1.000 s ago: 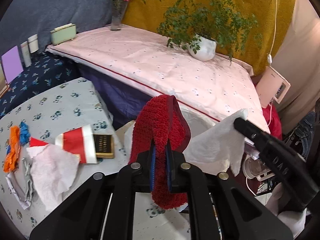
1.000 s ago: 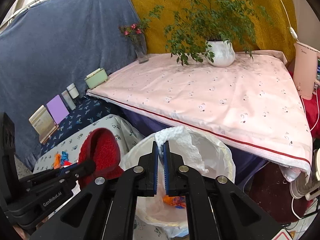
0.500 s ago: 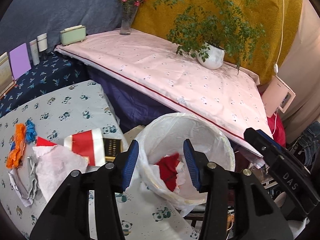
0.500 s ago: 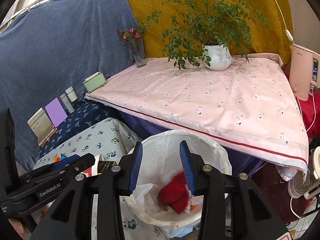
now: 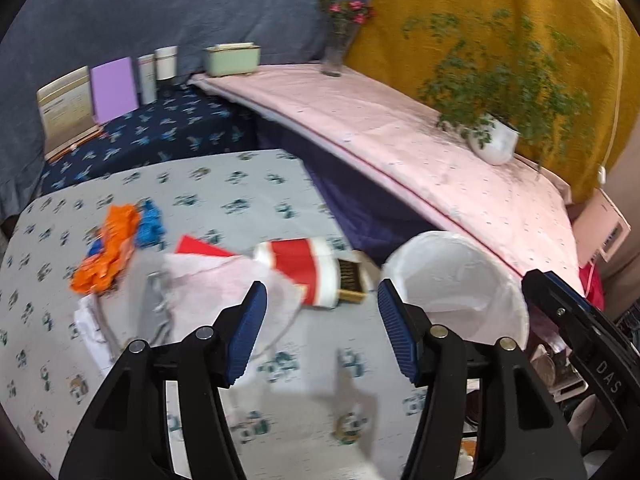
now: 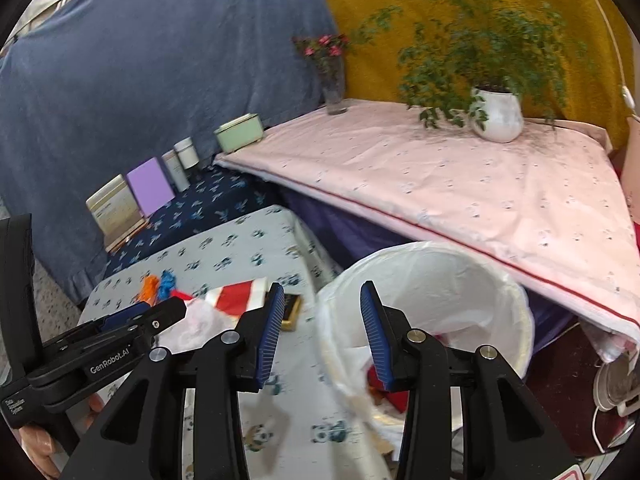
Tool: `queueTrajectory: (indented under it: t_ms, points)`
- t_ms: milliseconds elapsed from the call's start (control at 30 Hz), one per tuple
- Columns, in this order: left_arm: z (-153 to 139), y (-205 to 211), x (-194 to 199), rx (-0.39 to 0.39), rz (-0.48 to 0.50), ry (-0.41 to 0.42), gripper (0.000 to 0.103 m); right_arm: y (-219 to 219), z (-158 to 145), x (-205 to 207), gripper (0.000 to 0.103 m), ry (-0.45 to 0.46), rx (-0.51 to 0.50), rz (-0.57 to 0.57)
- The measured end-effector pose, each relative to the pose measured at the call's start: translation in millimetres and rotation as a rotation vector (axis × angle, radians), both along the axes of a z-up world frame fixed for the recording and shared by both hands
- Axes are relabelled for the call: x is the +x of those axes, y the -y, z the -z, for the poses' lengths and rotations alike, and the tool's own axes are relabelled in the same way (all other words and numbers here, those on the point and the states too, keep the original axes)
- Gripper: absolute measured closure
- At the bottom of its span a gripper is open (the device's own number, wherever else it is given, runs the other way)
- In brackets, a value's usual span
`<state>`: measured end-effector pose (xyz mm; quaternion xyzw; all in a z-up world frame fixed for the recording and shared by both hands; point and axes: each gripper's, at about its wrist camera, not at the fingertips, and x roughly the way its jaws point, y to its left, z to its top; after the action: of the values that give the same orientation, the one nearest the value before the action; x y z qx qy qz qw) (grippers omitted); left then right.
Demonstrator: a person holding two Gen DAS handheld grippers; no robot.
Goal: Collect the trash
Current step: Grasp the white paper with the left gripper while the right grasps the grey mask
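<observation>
Both grippers are empty right now. The left gripper has its blue-padded jaws spread wide with nothing between them, and the right gripper is just as released, jaws apart over the rim of the white bag-lined trash bin.

The bin sits ahead and to the right of the left gripper, at the edge of the grey panda-print tablecloth, probably so that scraps can go straight off the table into it. Looking down past the right gripper's right jaw, there's something red lying in the bottom of the liner with some pale scraps, so part of the job looks done.

Plenty is left, though! Straight ahead of the left gripper, just past its left jaw, lies a crumpled pinkish-white tissue. Beyond it is a red-and-white paper cup on its side, touching a small dark box with gold lettering. Further ahead and to the left there's a bunch of orange shreds with blue shreds right beside them, and a flat red paper piece poking out from under the tissue.

The left gripper points at that pile with its jaws wide, which reads like a set-up for the tissue, the nearest piece. It's soft and loose, so a pinch could catch only a corner and trail the rest.
</observation>
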<state>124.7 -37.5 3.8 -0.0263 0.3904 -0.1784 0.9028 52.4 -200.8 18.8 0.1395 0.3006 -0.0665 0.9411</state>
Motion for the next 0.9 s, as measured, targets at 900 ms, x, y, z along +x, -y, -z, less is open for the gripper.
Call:
queueTrajectory:
  t_ms: [900]
  points:
    - [87.8,-172.8,36.1,0.023,-0.337,-0.218,0.033,-191.5,65.1,87.2,0.064,-0.177,-0.011,-0.366]
